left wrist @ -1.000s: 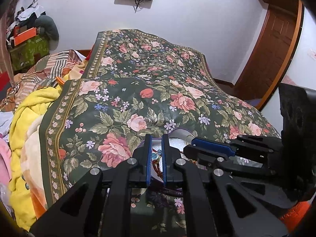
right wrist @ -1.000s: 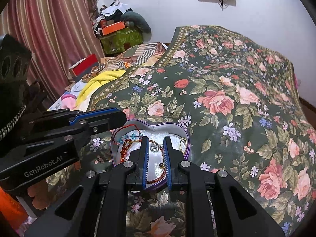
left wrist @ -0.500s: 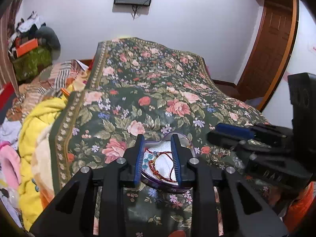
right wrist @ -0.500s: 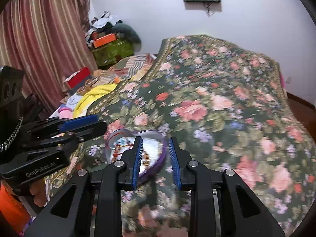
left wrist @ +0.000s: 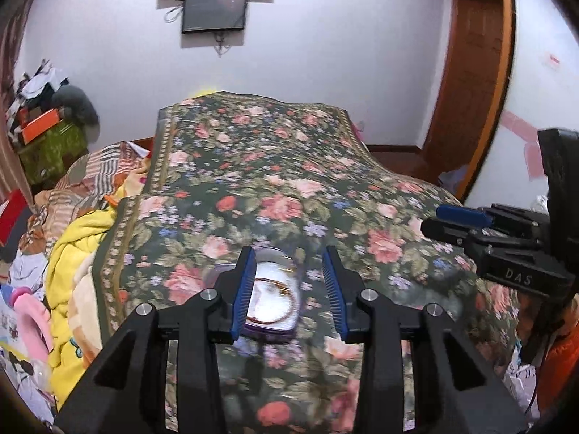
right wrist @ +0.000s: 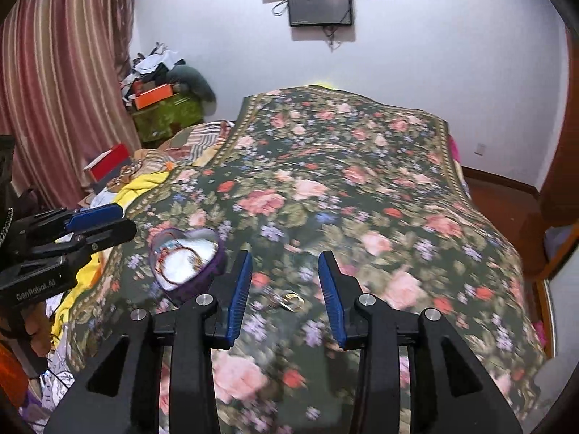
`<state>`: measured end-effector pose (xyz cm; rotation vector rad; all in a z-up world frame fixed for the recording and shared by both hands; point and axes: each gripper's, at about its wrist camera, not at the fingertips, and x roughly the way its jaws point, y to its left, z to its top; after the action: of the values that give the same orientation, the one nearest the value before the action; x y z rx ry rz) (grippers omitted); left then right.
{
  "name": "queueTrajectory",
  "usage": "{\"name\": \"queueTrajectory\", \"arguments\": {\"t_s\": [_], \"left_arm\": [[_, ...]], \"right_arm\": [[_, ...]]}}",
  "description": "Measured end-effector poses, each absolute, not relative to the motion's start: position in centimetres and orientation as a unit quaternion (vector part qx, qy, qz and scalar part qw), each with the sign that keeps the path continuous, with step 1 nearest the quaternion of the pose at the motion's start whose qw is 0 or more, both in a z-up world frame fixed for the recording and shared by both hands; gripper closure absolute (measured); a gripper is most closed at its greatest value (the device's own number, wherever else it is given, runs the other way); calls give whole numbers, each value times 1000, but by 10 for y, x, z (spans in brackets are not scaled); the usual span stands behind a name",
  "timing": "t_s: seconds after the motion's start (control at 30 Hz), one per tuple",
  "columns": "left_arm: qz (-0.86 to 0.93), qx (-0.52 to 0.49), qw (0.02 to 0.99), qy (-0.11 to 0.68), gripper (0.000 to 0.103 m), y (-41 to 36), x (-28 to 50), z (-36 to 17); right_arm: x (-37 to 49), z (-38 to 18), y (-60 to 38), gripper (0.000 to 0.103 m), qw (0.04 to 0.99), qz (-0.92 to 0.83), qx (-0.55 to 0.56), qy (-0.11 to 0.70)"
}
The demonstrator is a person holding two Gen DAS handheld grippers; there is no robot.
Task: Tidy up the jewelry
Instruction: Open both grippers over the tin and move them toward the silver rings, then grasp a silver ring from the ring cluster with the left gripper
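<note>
Both my tongs hang wide and empty above the bed [right wrist: 416,195], which is spread with a dark floral cover. Between the fingers of my right tongs [right wrist: 286,291], straight ahead and just below them, a small gold piece [right wrist: 291,298] lies loose on the cover; motion blur keeps me from saying whether it is a ring or an earring. Its long axis seems to run across the gap between my fingers, though the blur makes that a guess.

Off to the left of it, near but not touching, sits the heart-shaped tin [right wrist: 186,260], purple-walled with a pale lining. Inside I can make out a reddish bangle or cord and some beads, too smeared to name one by one. In the left wrist view the same tin [left wrist: 271,296] lies straight ahead of my left tongs [left wrist: 289,294], partly behind the left finger, with a thin hoop [left wrist: 273,302] lying on the lining.

By my reading, the loose gold piece is the next thing to collect, and the right tongs are plainly the nearer, already lined up over it. The lift would then carry it leftward to the tin. A piece this small and flat on soft cloth could slip or snag threads.
</note>
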<state>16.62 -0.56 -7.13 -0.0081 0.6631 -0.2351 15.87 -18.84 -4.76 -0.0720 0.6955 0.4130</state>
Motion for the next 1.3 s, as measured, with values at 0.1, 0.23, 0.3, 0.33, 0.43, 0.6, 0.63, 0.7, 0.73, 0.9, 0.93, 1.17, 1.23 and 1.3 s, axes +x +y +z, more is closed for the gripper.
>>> {"name": "queueTrajectory", "arguments": {"t_s": [0.1,0.23,0.3,0.33,0.43,0.6,0.63,0.7,0.73,0.9,0.93,1.17,1.23,1.3], "left_arm": [[-130,2,933,336,66,-25,167,-78],[-157,-3,913,378,66,-50,175,-100],[-164,2,905,391,66,-61,176,-109],[-167,7,902,399,66,-68,178,-115],[-173,11,891,419,66,-81,184,-130],[-166,4,878,449,66,-87,200,-151],[-165,4,876,453,66,-89,204,-155],[-162,11,875,456,66,-91,209,-160],[-158,16,876,456,66,-93,211,-163],[-147,24,878,456,66,-93,224,-171],[-147,23,877,456,66,-93,226,-172],[-154,18,876,457,73,-93,239,-179],[-156,24,876,455,80,-95,241,-180],[-157,28,877,453,82,-96,242,-180]], "right_arm": [[154,-48,-203,68,920,193,-27,340],[150,-53,-220,68,919,188,-21,346],[148,-56,-226,68,918,186,-21,349],[148,-58,-228,68,917,185,-20,352],[151,-68,-235,68,912,189,-6,364],[154,-81,-238,68,904,197,4,379],[154,-83,-239,68,903,199,7,381],[155,-85,-239,68,901,204,13,382],[155,-85,-239,68,900,208,16,383],[157,-87,-237,68,897,215,14,385],[159,-88,-237,68,897,216,14,386],[163,-94,-234,68,892,217,13,396],[165,-96,-234,68,891,215,13,400],[165,-96,-233,68,890,215,13,402]]}}
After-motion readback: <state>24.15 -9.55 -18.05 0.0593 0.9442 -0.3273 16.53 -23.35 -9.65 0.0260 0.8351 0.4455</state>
